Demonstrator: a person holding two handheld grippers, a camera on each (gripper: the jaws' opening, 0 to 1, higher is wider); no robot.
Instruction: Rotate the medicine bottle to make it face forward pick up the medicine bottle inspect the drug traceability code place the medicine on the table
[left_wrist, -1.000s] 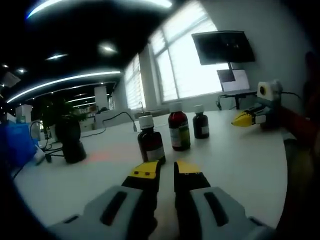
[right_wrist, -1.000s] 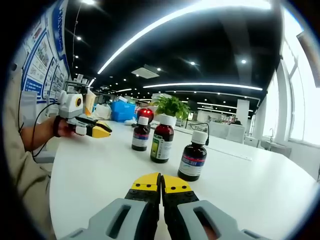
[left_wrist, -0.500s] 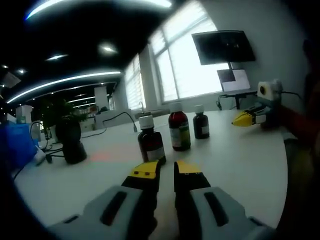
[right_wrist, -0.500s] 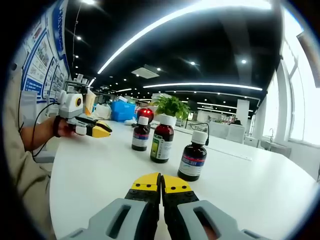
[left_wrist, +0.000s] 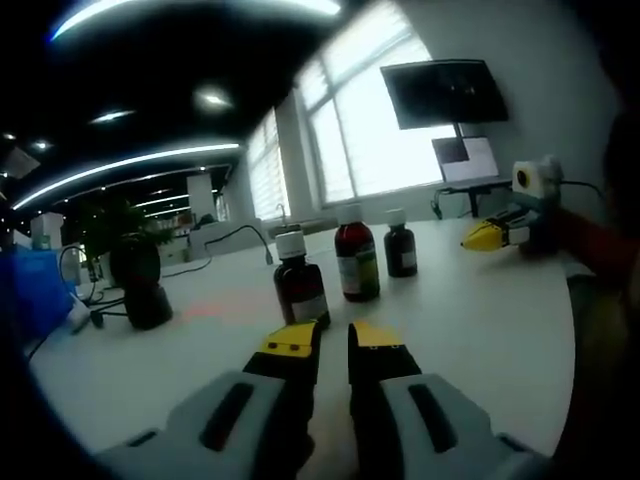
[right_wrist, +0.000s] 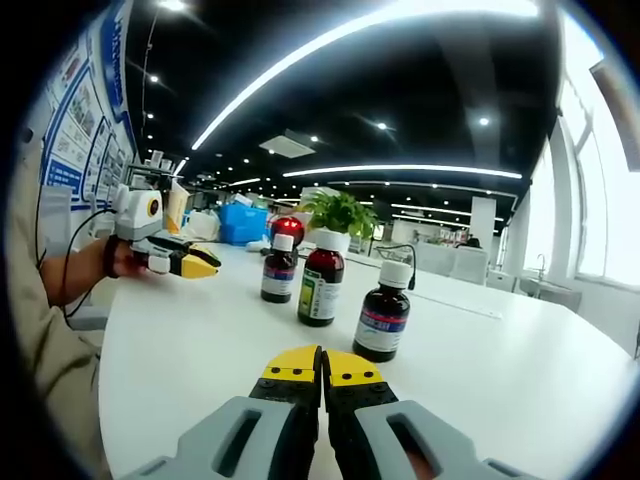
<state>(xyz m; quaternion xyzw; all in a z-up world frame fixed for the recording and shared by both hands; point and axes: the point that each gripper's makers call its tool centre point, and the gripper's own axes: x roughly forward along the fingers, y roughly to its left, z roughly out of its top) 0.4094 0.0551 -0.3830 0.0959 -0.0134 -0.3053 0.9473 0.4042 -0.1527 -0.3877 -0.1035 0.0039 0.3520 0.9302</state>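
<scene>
Three dark medicine bottles with white caps stand in a row on the white table (left_wrist: 480, 320). In the left gripper view the nearest bottle (left_wrist: 300, 285) is just beyond my left gripper (left_wrist: 335, 345), whose jaws stand open by a narrow gap. Behind it are the middle bottle (left_wrist: 357, 262) with a yellow-green label and the far bottle (left_wrist: 401, 246). In the right gripper view the order runs the other way: near bottle (right_wrist: 381, 313), middle bottle (right_wrist: 318, 283), far bottle (right_wrist: 279, 270). My right gripper (right_wrist: 322, 365) is shut and holds nothing, a short way in front of the near bottle.
The right gripper (left_wrist: 488, 236) shows at the table's right side, and the left gripper (right_wrist: 190, 263) shows held in a hand. A potted plant (right_wrist: 340, 215), a red object (right_wrist: 290, 228) and a blue box (right_wrist: 245, 222) stand behind the bottles. A monitor (left_wrist: 445, 92) and a laptop (left_wrist: 468, 160) stand by the windows.
Both views have shifted very slightly with the hands. The bottles stand where they were, and neither gripper has taken hold of anything.
</scene>
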